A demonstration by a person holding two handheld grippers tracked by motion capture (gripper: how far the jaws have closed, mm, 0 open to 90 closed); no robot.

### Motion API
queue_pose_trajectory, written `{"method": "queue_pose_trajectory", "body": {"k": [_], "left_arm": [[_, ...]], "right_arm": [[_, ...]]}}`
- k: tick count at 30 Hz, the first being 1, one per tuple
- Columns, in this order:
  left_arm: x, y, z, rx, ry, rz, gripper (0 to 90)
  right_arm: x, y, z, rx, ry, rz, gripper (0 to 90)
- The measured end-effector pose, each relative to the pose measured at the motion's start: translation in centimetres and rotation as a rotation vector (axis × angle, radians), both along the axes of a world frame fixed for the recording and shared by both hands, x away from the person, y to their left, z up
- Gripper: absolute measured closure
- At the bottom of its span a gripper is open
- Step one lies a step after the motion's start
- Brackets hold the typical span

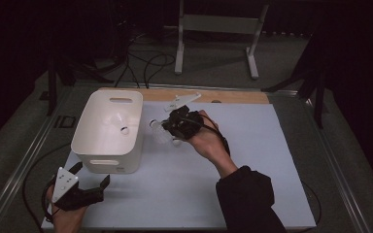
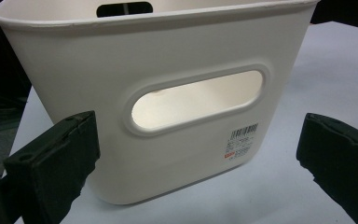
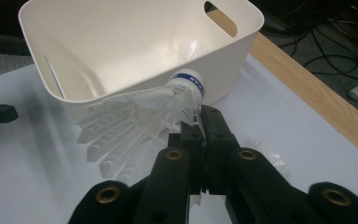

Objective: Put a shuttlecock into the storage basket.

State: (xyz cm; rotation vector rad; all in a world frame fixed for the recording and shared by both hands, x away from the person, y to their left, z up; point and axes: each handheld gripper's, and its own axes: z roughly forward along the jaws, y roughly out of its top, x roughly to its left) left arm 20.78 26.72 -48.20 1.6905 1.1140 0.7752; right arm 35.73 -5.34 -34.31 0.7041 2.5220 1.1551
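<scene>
Shuttlecock [image 3: 165,105] is clamped between the closed jaws of the right gripper [image 3: 200,130], with its white feathers spreading to the 8 o'clock side and its blue-banded cork pointing at the white bin [image 3: 121,42]. In the high view the right gripper [image 1: 177,127] is just beside the bin [image 1: 109,131], at its 3 o'clock side, above the pale table sheet [image 1: 252,160]. The left gripper [image 1: 90,187] is at 6 o'clock from the bin, jaws spread wide and holding nothing, facing the bin's handle slot [image 2: 198,100].
</scene>
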Motion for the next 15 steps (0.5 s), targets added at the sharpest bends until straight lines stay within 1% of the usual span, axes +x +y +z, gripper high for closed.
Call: {"method": "queue_pose_trajectory", "body": {"k": [15], "left_arm": [[0.0, 0.0, 0.0, -0.002, 0.0, 0.002, 0.2]], "right_arm": [[0.1, 0.3, 1.3, 0.019, -0.005, 0.006, 88.7]]}}
